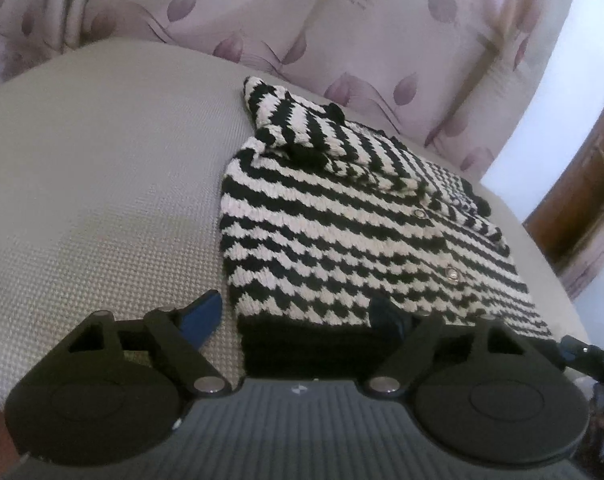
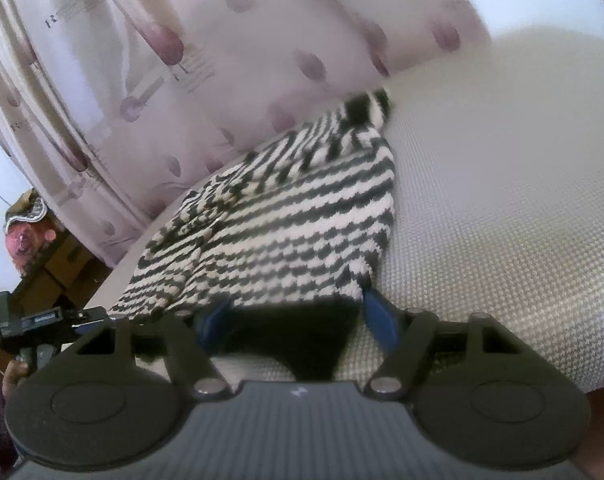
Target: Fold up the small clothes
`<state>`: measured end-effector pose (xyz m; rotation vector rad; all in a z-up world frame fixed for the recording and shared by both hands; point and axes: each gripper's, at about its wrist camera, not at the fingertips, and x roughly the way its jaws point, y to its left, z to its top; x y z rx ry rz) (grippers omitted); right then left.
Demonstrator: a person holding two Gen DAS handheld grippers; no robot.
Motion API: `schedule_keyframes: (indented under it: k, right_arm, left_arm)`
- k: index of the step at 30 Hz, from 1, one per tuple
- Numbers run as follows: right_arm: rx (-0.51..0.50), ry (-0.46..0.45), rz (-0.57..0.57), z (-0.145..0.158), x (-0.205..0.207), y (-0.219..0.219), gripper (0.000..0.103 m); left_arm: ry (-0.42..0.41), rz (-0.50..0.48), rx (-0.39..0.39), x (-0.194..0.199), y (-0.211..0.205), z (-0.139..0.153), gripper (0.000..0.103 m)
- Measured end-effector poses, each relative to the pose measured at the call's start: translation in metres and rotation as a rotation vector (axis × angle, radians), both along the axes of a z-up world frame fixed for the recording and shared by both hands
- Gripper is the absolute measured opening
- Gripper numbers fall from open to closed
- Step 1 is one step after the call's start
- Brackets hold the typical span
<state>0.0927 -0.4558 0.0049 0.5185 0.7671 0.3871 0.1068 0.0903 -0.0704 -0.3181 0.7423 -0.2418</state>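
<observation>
Grey textured cushion fills most of both views, with a floral pink curtain hanging behind it.

Black-and-white striped knit sweater lies flat on the cushion, centre-right in the left wrist view and centre-left in the right wrist view. Sleeve is folded across its top; black hem faces the cameras.

Left gripper: fingers spread wide, straddling the hem's left corner. One blue finger is on the cushion beside the sweater, the other over the hem.

Right gripper: also spread, the black hem lying between its two fingers, nothing pinched. Right wrist view is blurred.

Wooden door sits at the right edge of the left wrist view.
</observation>
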Motion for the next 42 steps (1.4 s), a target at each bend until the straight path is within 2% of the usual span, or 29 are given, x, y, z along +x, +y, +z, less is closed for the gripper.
schedule_keyframes:
  k: [5, 6, 7, 8, 9, 10, 12, 14, 15, 16, 19, 22, 24, 26, 27, 28, 30, 32, 33, 34, 35, 36, 38, 40, 42]
  right_arm:
    - [0.049, 0.022, 0.014, -0.003, 0.008, 0.000, 0.071]
    - [0.059, 0.026, 0.012, -0.004, 0.010, 0.000, 0.067]
    - [0.064, 0.033, 0.014, -0.005, 0.012, 0.001, 0.055]
    - [0.055, 0.040, 0.007, -0.006, 0.014, 0.001, 0.047]
    - [0.056, 0.053, -0.001, -0.008, 0.017, 0.001, 0.033]
    - [0.073, 0.070, -0.011, -0.011, 0.019, -0.001, 0.024]
    - [0.095, 0.077, -0.028, -0.016, 0.019, -0.004, 0.018]
    - [0.146, 0.087, -0.047, -0.019, 0.018, -0.009, 0.017]
    - [0.205, 0.093, -0.058, -0.021, 0.017, -0.013, 0.014]
    - [0.248, 0.093, -0.069, -0.021, 0.015, -0.017, 0.014]
    - [0.298, 0.096, -0.080, -0.021, 0.013, -0.021, 0.014]
    - [0.250, 0.110, -0.070, -0.021, 0.016, -0.020, 0.014]
    - [0.261, 0.111, -0.062, -0.020, 0.016, -0.020, 0.015]
    - [0.213, 0.113, -0.043, -0.016, 0.016, -0.017, 0.015]
    - [0.195, 0.117, -0.038, -0.015, 0.016, -0.014, 0.015]
    - [0.192, 0.122, -0.031, -0.016, 0.017, -0.013, 0.015]
    - [0.187, 0.135, -0.024, -0.019, 0.017, -0.009, 0.015]
    - [0.198, 0.128, -0.034, -0.022, 0.016, -0.008, 0.015]
    - [0.199, 0.125, -0.036, -0.022, 0.016, -0.008, 0.015]
    - [0.190, 0.119, -0.034, -0.022, 0.016, -0.007, 0.014]
    - [0.179, 0.114, -0.034, -0.022, 0.015, -0.006, 0.014]
    - [0.182, 0.106, -0.033, -0.022, 0.014, -0.005, 0.012]
    - [0.218, 0.106, -0.039, -0.024, 0.013, -0.007, 0.011]
    - [0.304, 0.092, -0.049, -0.024, 0.012, -0.013, 0.011]
    - [0.371, 0.071, -0.065, -0.021, 0.011, -0.019, 0.011]
  left_arm:
    - [0.007, 0.008, -0.007, 0.000, -0.004, 0.001, 0.076]
    - [0.012, 0.002, -0.007, 0.001, -0.006, 0.001, 0.056]
    - [0.026, 0.003, -0.002, 0.002, -0.007, 0.000, 0.019]
    - [0.051, 0.008, -0.006, 0.005, -0.006, -0.002, 0.014]
    - [0.055, 0.012, -0.054, 0.006, -0.002, -0.005, 0.014]
    - [0.059, 0.010, -0.075, 0.006, 0.000, -0.006, 0.014]
    - [0.046, 0.004, -0.058, 0.005, -0.002, -0.005, 0.014]
    - [0.044, 0.006, -0.092, 0.004, 0.001, -0.005, 0.013]
    - [0.032, 0.005, -0.161, 0.002, 0.007, -0.005, 0.013]
    - [0.029, 0.016, -0.185, 0.002, 0.010, -0.005, 0.013]
    - [0.007, 0.013, -0.154, 0.003, 0.008, -0.002, 0.013]
    - [0.017, 0.010, -0.154, 0.004, 0.007, -0.004, 0.014]
    - [0.018, -0.002, -0.140, 0.004, 0.007, -0.005, 0.014]
    - [0.023, -0.019, -0.124, 0.004, 0.005, -0.005, 0.017]
    - [0.028, -0.022, -0.121, 0.004, 0.005, -0.006, 0.020]
    - [0.035, -0.029, -0.129, 0.005, 0.005, -0.007, 0.028]
    - [0.032, -0.043, -0.150, 0.006, 0.005, -0.007, 0.039]
    - [0.031, -0.047, -0.158, 0.007, 0.003, -0.008, 0.044]
    - [0.032, -0.046, -0.161, 0.007, 0.001, -0.007, 0.043]
    - [0.031, -0.042, -0.161, 0.007, 0.000, -0.007, 0.033]
    - [0.034, -0.036, -0.149, 0.007, -0.001, -0.007, 0.015]
    - [0.046, -0.035, -0.139, 0.008, -0.001, -0.009, 0.013]
    - [0.020, -0.018, -0.143, 0.004, -0.001, -0.008, 0.013]
    - [-0.005, 0.014, -0.137, 0.002, 0.000, -0.002, 0.013]
    - [-0.040, 0.014, -0.172, 0.000, 0.003, 0.007, 0.013]
